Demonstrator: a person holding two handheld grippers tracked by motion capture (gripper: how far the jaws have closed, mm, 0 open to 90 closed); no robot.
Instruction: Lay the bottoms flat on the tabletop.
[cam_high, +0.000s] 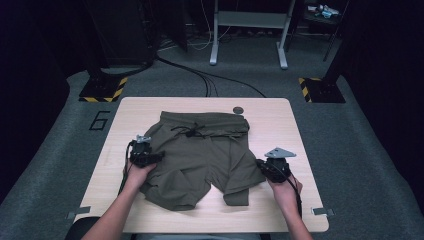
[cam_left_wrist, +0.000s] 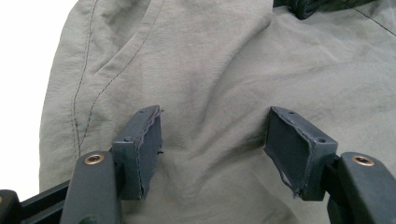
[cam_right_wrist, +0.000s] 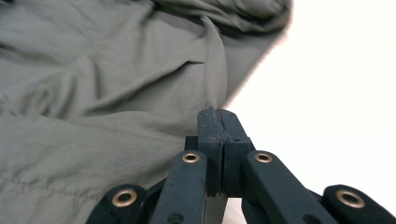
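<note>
Shorts (cam_high: 202, 157) lie rumpled on the bench (cam_high: 280, 120) (unfolded): right claw (cam_right_wrist: 218, 116) pinches their side edge; left claw (cam_left_wrist: 212, 149) gapes, holding nothing.

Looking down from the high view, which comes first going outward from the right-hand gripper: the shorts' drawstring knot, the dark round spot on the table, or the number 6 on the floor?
From the right gripper:
1. Drawstring knot on the olive shorts, up and left near the waistband.
2. Dark round spot, at the table's far edge; a close call with the knot.
3. Number 6, on the floor past the table's left side.
</note>
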